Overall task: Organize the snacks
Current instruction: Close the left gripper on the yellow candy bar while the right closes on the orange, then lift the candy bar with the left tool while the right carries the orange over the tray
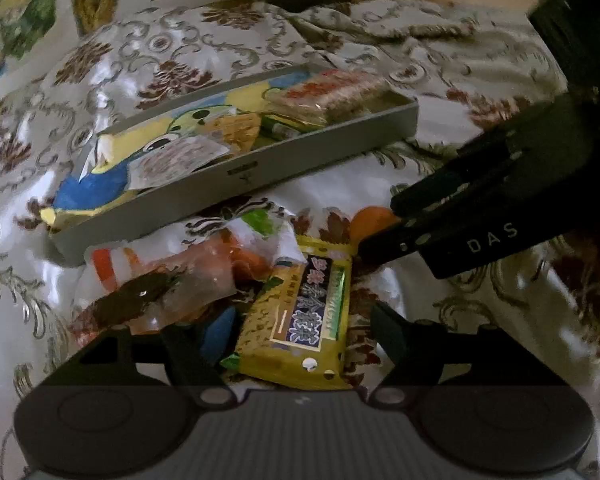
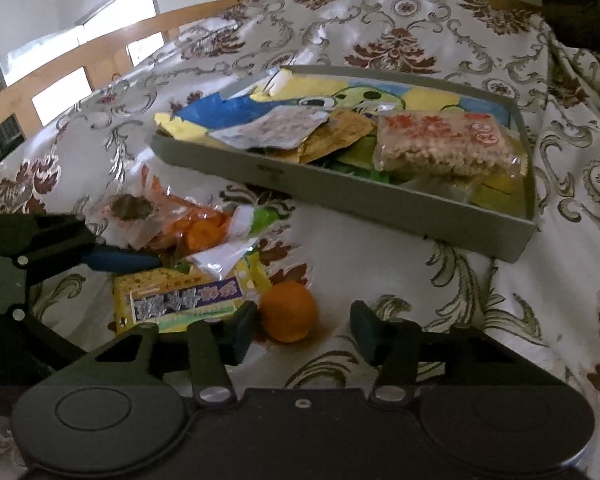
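Observation:
A yellow snack packet (image 1: 300,312) with a purple label lies on the patterned cloth between the fingers of my left gripper (image 1: 302,332). The jaws stand open, with a gap beside the right finger. A small orange (image 2: 288,312) sits between the fingers of my right gripper (image 2: 302,326). The left fingertip is close against the orange and the right one stands apart, so this gripper is open too. The yellow snack packet (image 2: 180,300) lies just left of the orange. A heap of clear and orange wrappers (image 1: 180,276) lies behind it. The grey tray (image 1: 260,184) beyond holds several snacks, among them a puffed-rice bar (image 2: 448,144).
The right gripper's fingers (image 1: 384,232) reach in from the right by the orange (image 1: 374,218). The left gripper's blue pad (image 2: 120,260) lies at the left over the wrappers (image 2: 172,220). The floral cloth (image 2: 560,240) is rumpled at the right. A wooden rail (image 2: 100,44) runs behind.

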### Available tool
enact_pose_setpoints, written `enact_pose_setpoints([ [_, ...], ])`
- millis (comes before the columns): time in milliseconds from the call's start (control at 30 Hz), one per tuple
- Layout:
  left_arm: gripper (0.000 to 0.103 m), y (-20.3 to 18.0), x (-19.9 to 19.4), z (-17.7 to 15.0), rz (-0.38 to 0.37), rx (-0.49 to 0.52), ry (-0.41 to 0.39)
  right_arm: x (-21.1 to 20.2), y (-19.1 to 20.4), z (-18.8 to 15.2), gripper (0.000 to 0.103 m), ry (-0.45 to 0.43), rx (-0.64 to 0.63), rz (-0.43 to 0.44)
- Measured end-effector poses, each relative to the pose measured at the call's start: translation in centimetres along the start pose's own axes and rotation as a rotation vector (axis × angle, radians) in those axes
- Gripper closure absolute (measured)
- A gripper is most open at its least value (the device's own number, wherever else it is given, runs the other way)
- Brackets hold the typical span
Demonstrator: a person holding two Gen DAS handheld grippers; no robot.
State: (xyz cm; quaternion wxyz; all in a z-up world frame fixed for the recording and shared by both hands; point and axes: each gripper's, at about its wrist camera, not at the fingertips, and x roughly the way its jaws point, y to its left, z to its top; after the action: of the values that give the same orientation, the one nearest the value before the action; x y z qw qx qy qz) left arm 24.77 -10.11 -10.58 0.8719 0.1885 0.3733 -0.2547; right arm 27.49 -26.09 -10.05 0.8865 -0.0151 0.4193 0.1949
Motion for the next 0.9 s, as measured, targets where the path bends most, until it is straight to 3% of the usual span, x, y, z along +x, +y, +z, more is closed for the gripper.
enact_pose_setpoints([
  [133,0.025,0.0,0.4,0.2,-0.009,0.009,0.006,0.0,0.1,-0.1,0.050,-0.001,0.001,-0.001],
  [267,0.040,0.5,0.4,0.3,0.006,-0.015,0.016,0.0,-0.2,-0.1,0.062,-0.005,0.025,-0.002],
  [367,0.043,0.6,0.2,0.3,0.008,-0.016,0.021,-0.1,-0.1,0.0,0.068,-0.006,0.033,0.004],
  [667,0.046,0.2,-0.7,0.3,0.020,-0.015,0.027,-0.9,0.1,0.2,0.068,-0.018,0.029,-0.012],
  [900,0.048,1.2,-2.1,0.5,-0.039,-0.134,0.040,-2.5,-0.1,0.4,0.068,-0.054,0.053,-0.027],
])
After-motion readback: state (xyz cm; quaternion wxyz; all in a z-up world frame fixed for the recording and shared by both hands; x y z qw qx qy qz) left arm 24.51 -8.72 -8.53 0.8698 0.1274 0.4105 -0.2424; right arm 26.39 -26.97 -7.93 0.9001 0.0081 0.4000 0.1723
